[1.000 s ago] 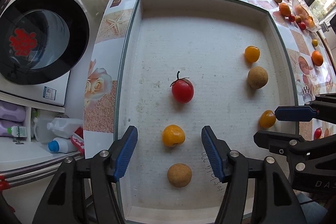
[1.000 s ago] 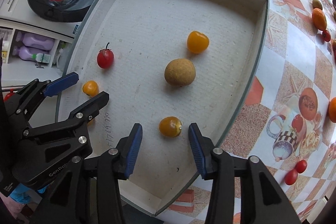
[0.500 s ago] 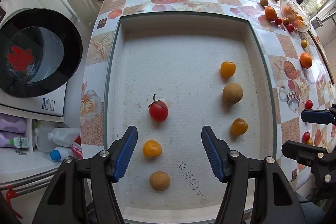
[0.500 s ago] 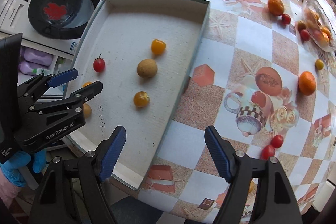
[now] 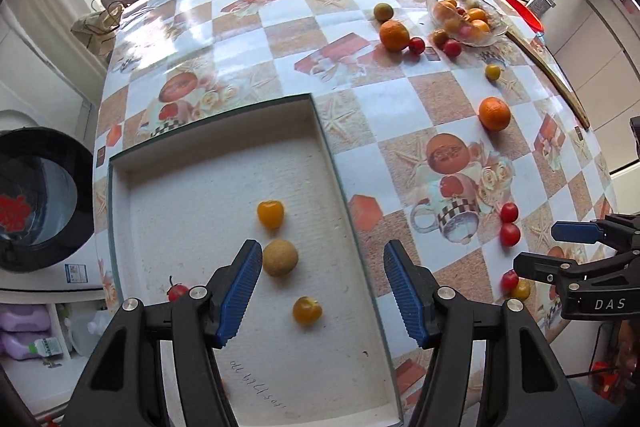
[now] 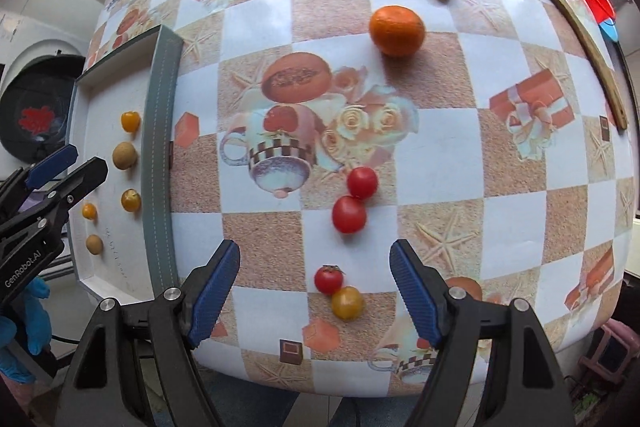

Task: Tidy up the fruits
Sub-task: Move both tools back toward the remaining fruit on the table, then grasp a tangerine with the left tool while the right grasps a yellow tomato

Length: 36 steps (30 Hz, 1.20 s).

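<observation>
Both tongs stand spread and empty: right gripper (image 6: 315, 293) hovers over the table (image 6: 440, 147), a red cherry tomato (image 6: 328, 279) and yellow one (image 6: 347, 302) between its fingers, toward six o'clock; left gripper (image 5: 322, 289) is farther, above the tray (image 5: 340, 187).

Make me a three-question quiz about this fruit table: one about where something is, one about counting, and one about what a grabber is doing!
1. Where is the round brown fruit?
A) in the white tray
B) on the floor
C) on a chair

2. How many big oranges lie loose on the tablecloth?
A) one
B) two
C) five

3. How is the right gripper?
A) open, holding nothing
B) squeezing an orange
C) shut tight

Answers:
1. A, it sits on the tray's white floor.
2. B, one lies far back and one nearer.
3. A, its blue fingers stand wide apart with only table between them.
</observation>
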Available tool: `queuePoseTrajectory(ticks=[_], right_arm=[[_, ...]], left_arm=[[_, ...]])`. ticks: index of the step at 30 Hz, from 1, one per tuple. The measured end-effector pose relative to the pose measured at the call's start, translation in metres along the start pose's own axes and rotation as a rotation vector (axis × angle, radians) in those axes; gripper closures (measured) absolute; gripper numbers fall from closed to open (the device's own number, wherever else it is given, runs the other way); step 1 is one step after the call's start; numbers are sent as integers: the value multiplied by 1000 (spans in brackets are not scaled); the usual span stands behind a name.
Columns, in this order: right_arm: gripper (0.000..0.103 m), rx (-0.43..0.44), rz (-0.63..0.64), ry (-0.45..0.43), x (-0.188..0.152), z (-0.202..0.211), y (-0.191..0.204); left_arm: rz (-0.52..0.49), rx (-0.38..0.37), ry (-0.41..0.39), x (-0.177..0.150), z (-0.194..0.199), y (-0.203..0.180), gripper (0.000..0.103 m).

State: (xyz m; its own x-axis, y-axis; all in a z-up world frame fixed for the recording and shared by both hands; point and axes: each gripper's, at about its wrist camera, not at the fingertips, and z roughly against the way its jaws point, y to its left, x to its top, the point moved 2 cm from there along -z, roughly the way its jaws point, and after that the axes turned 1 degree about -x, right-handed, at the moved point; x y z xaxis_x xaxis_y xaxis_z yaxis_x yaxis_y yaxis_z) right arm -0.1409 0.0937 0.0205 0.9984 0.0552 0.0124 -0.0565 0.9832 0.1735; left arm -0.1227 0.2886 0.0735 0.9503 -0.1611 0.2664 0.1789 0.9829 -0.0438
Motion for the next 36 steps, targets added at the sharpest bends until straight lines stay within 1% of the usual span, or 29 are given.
queuePoseTrajectory(ticks=[6,8,12,16,19,27,33,34,36], right_arm=[[23,-1,-81,-25,5,13,-43],[23,-4,-105,-32,12,10,-43],[23,4,-150,-50,22,17,-66],[23,9,-187,-66,38,23,-88],[23,22,-207,-79,56,24,-96],[23,56,-200,-111,108,25,-113],[23,71,-141,-113,143,17,-112],[24,72,-133,-112,147,15,-113],[35,74,-124,-105,156,8,-112]], left_arm=[[-50,-31,0,18,-2,-36,38],[-55,-40,5,22,-4,-45,38],[-50,-63,19,33,-11,-65,38],[-54,-87,36,42,-21,-86,38],[-56,-99,43,51,-29,-102,38],[-28,-119,34,80,-52,-136,38],[7,-105,27,100,-71,-147,38],[12,-100,30,102,-75,-148,38],[22,-93,33,104,-80,-150,38]])
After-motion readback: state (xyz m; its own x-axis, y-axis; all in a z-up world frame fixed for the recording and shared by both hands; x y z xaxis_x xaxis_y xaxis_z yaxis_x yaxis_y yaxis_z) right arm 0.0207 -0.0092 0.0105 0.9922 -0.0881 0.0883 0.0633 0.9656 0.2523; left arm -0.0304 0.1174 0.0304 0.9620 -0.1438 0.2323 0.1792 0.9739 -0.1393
